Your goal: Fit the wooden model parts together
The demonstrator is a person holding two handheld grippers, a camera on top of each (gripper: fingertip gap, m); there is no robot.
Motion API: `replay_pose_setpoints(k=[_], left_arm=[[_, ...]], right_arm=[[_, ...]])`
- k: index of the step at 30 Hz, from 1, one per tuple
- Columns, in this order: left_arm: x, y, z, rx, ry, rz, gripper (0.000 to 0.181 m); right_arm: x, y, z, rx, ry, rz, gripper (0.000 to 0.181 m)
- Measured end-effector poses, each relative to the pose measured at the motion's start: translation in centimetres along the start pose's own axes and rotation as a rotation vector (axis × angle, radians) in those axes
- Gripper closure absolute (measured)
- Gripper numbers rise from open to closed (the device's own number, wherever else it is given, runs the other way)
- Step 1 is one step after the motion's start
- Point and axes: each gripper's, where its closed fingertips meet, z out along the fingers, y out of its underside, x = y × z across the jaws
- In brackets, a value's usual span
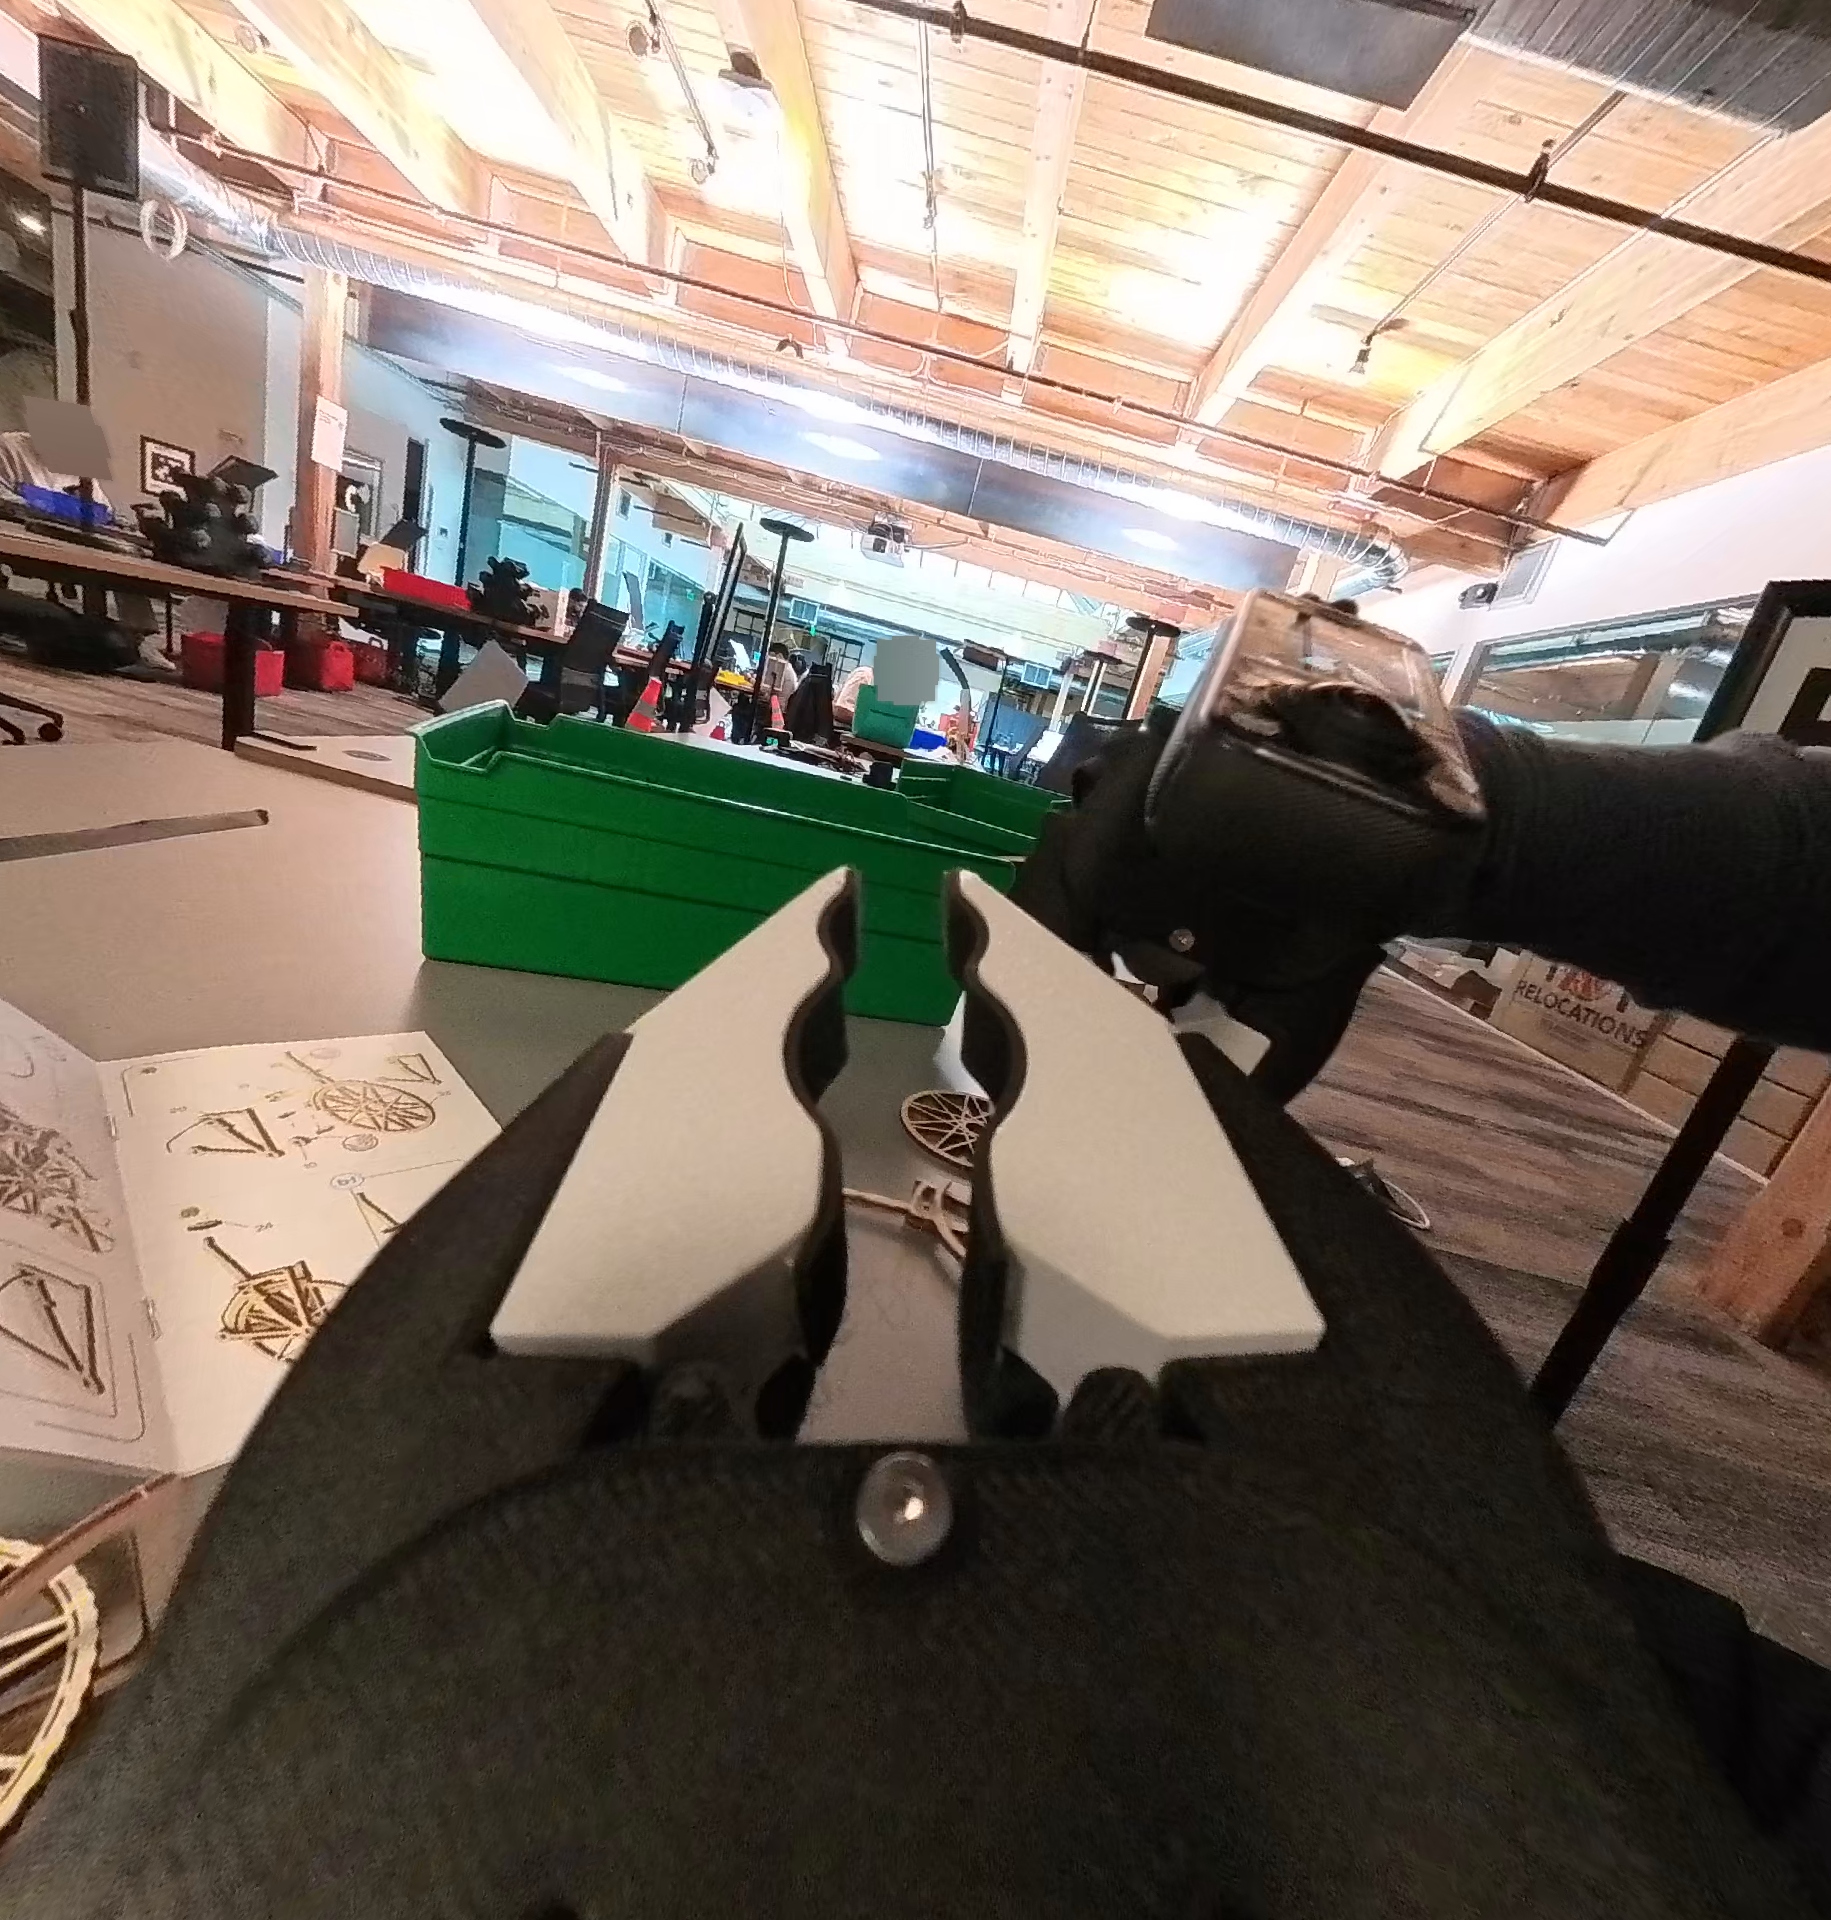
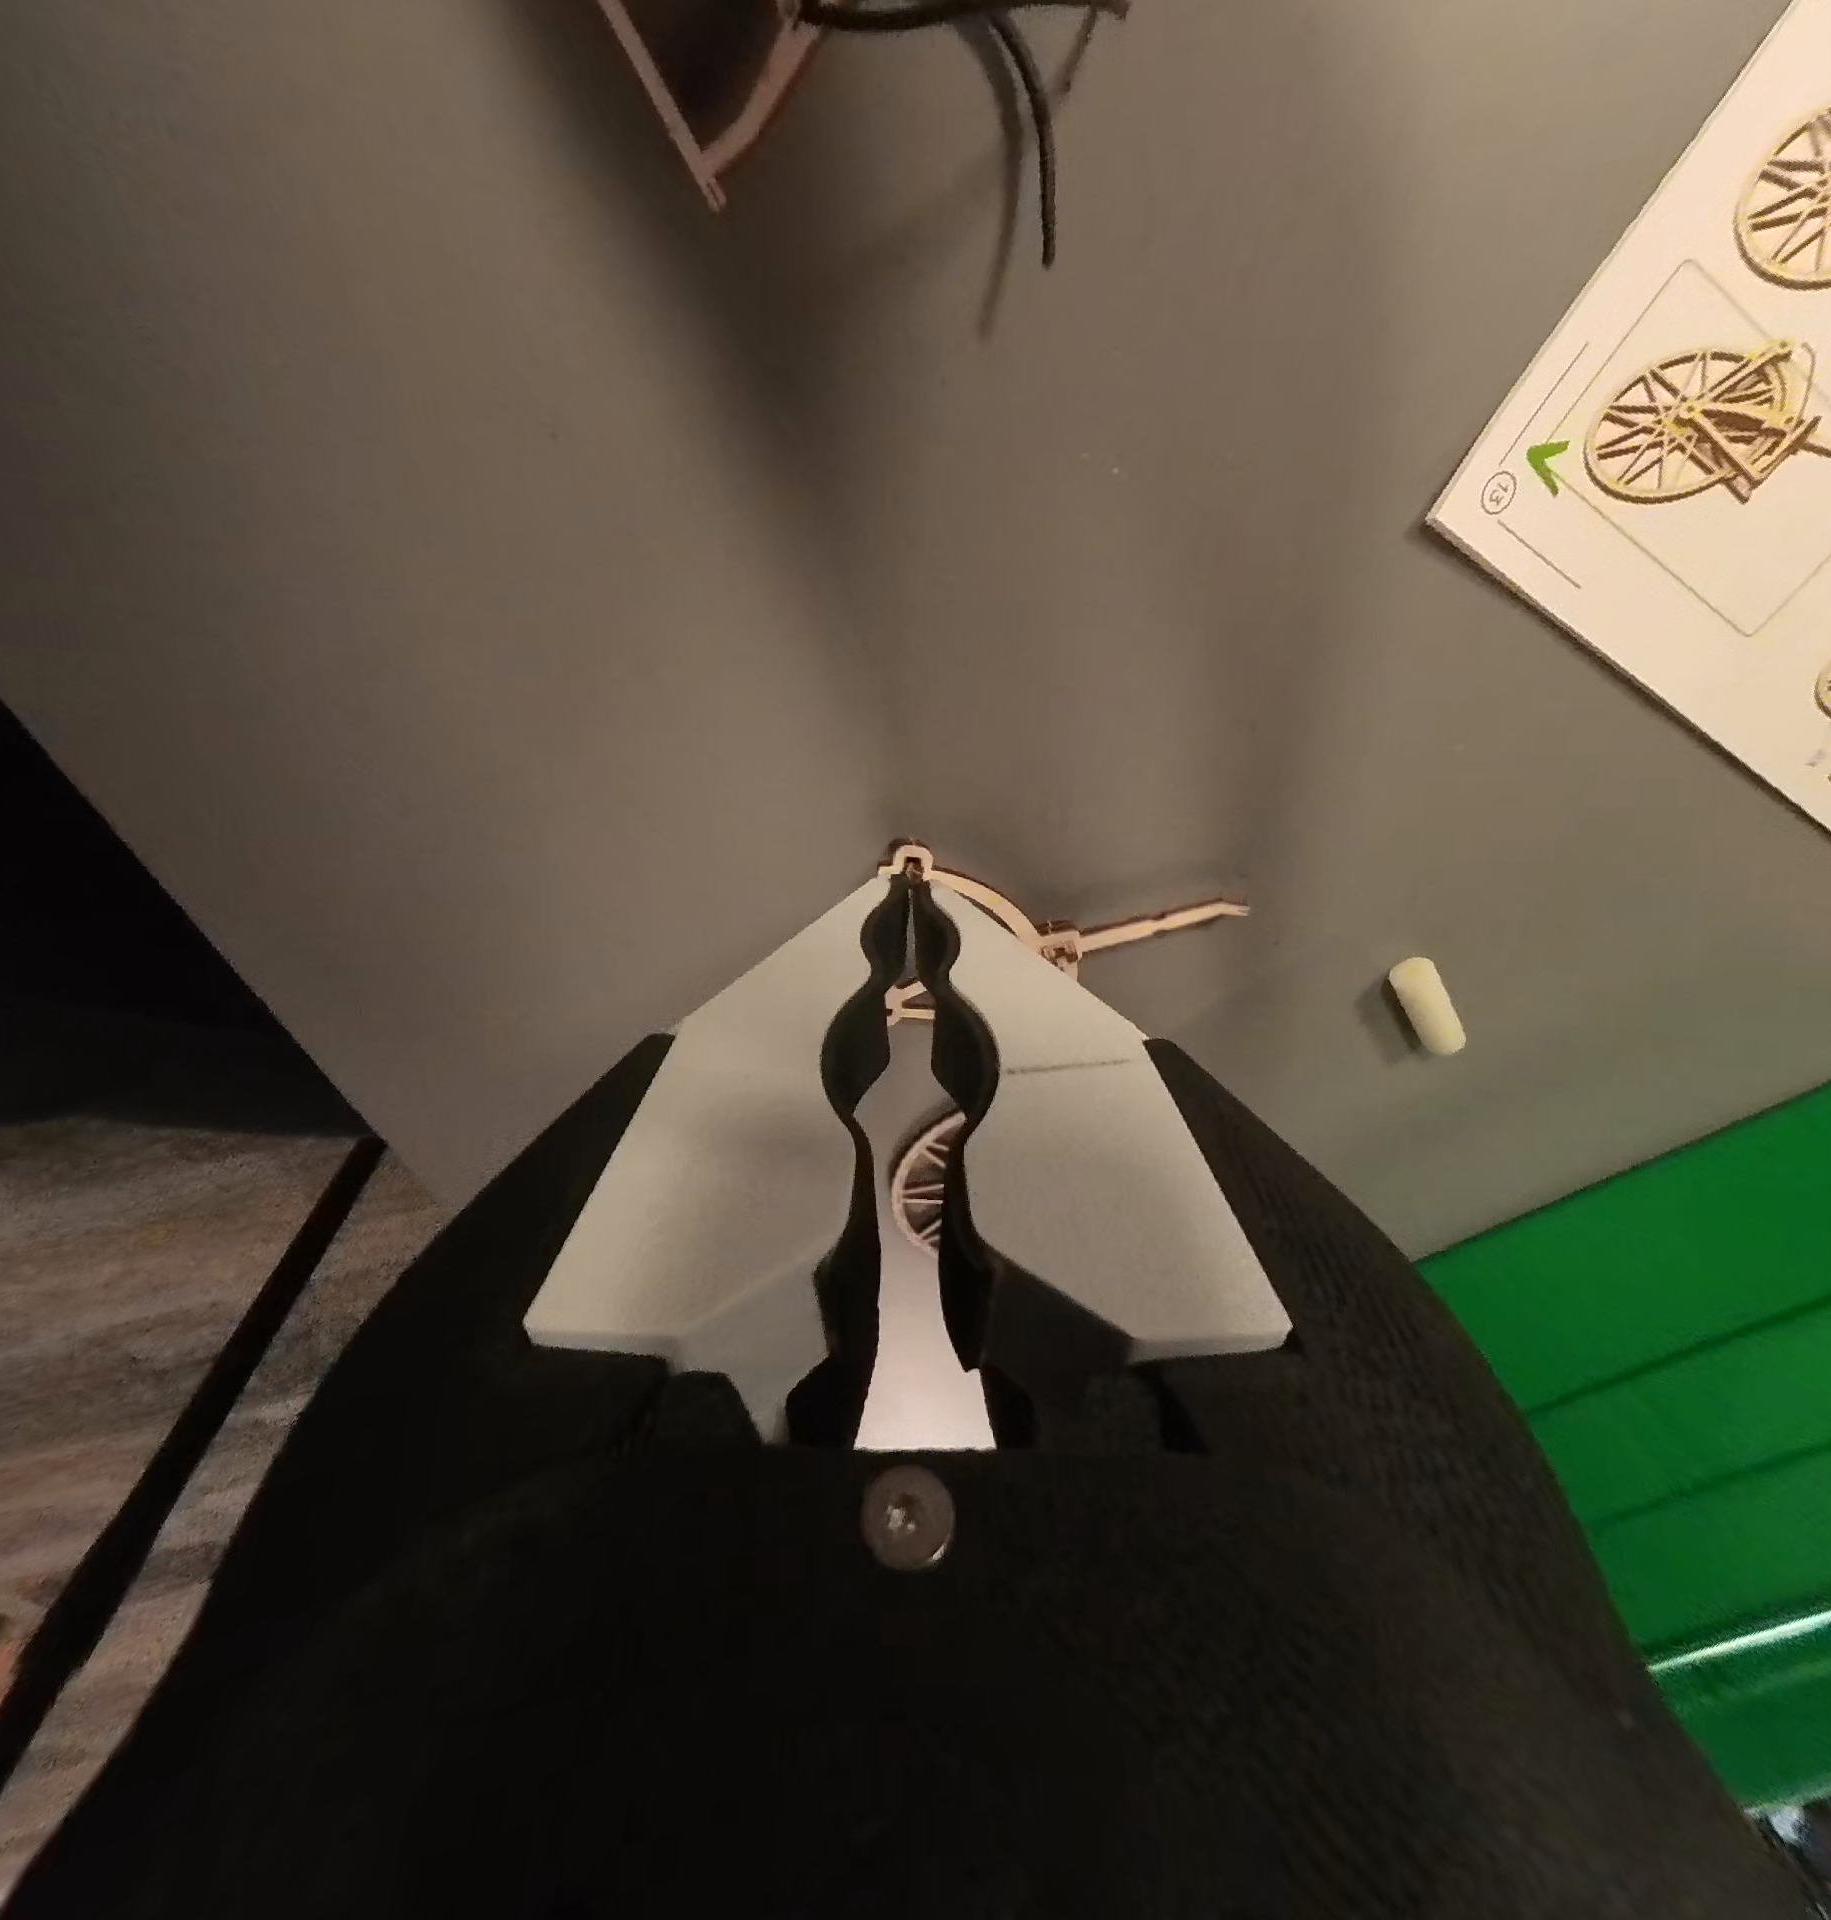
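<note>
A pale tan, laser-cut wooden wheel (image 1: 947, 1115) is showing a crisscross spoke pattern, lying on the matte grey tabletop (image 1: 215, 935). A bright green plastic bin (image 1: 630, 873) is contrasting with the white instruction booklet (image 1: 256, 1195) bearing tan diagrams.

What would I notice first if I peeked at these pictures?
Probably the bright green bin, sitting on the grey table just past the open left gripper. Next, the right gripper, its tips pinched on a thin curved wooden part low over the table. An open instruction booklet with wheel drawings lies left of the left gripper.
</note>
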Motion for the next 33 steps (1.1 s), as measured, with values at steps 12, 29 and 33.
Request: replay_pose_setpoints(k=[12, 29, 33], left_arm=[[-0.09, 0.01, 0.01, 0.0, 0.002, -0.012, 0.167], [-0.07, 0.24, 0.11, -0.012, 0.014, -0.034, 0.167], [-0.11, 0.24, 0.1, -0.012, 0.014, -0.039, 0.167]], right_arm=[[-0.13, -0.45, -0.31, 0.036, -0.07, 0.044, 0.181], [-0.23, -0.24, -0.05, 0.036, -0.067, 0.005, 0.181], [-0.43, -0.15, -0.03, 0.02, -0.066, -0.081, 0.181]])
